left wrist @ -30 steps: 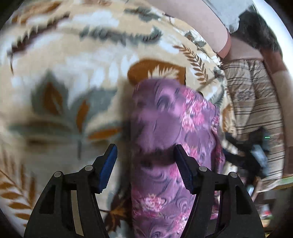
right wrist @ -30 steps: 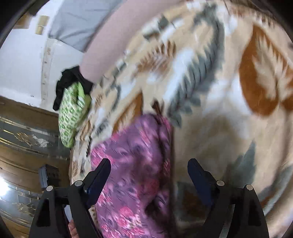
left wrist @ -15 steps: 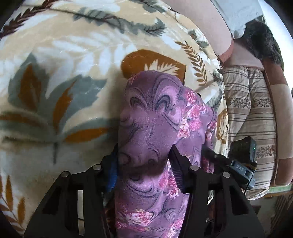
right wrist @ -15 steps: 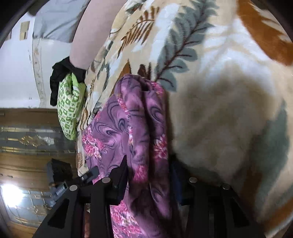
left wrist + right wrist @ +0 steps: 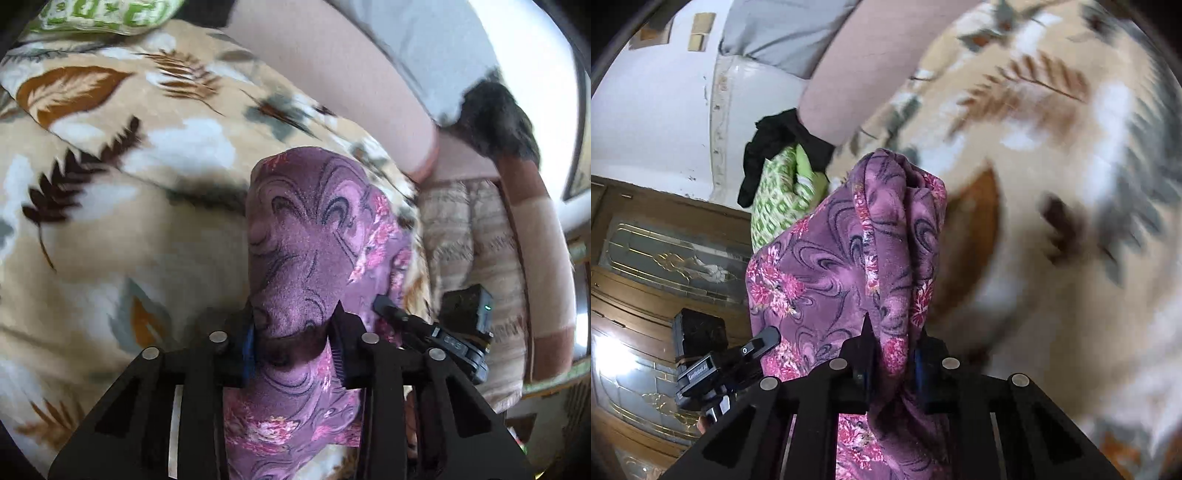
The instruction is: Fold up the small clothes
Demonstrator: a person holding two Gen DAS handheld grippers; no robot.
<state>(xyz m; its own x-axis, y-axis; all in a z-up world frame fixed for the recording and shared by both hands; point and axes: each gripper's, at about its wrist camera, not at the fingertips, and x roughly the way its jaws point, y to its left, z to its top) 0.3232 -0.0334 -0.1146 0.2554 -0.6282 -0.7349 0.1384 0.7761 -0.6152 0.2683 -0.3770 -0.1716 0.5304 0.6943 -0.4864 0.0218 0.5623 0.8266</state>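
Left gripper [image 5: 293, 341]: jaws have just been closing, now clamped on a bunched fold of the purple floral garment [image 5: 314, 243]; cloth fills the gap and rises ahead of the jaws. Right gripper [image 5: 892, 360]: jaws have just been closing, now pinched narrow on another gathered edge of the same garment, which stands up ahead of them and drapes to their left. Leaf-print blanket [image 5: 122, 206] lies beyond and beside both. Green patterned cloth [image 5: 779, 199] well ahead-left of right jaws.

Black tongs [image 5: 293, 345] – blue pads, silver screws; right tongs [image 5: 892, 365] alike – black, blue-padded.
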